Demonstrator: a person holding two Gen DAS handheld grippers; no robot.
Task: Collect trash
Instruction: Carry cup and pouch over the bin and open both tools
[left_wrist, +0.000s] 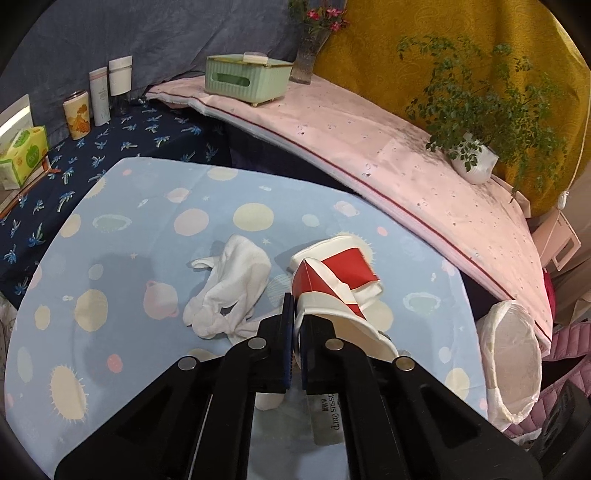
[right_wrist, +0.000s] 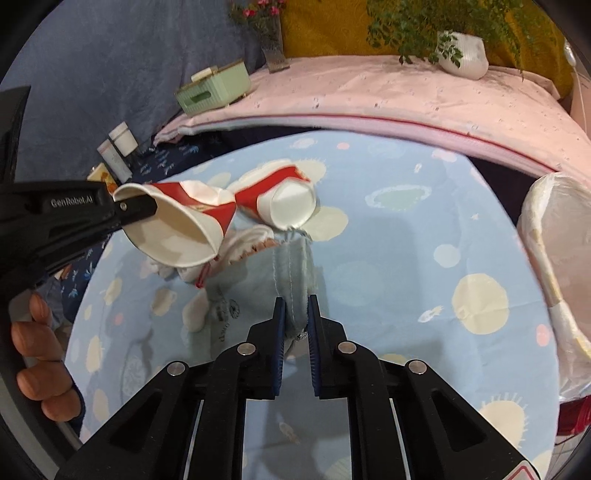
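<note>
My left gripper is shut on the rim of a crushed red-and-white paper cup, held above the blue patterned table; the same cup and gripper show in the right wrist view. A second crushed red-and-white cup lies on the table. A crumpled white tissue lies left of the held cup. My right gripper is shut on a pale blue translucent wrapper lifted off the table. A white-lined trash bin stands at the table's right edge, also in the right wrist view.
A pink-covered shelf runs behind the table with a green tissue box, a flower vase and a potted plant. Bottles and a tissue pack stand on the dark blue cloth at left.
</note>
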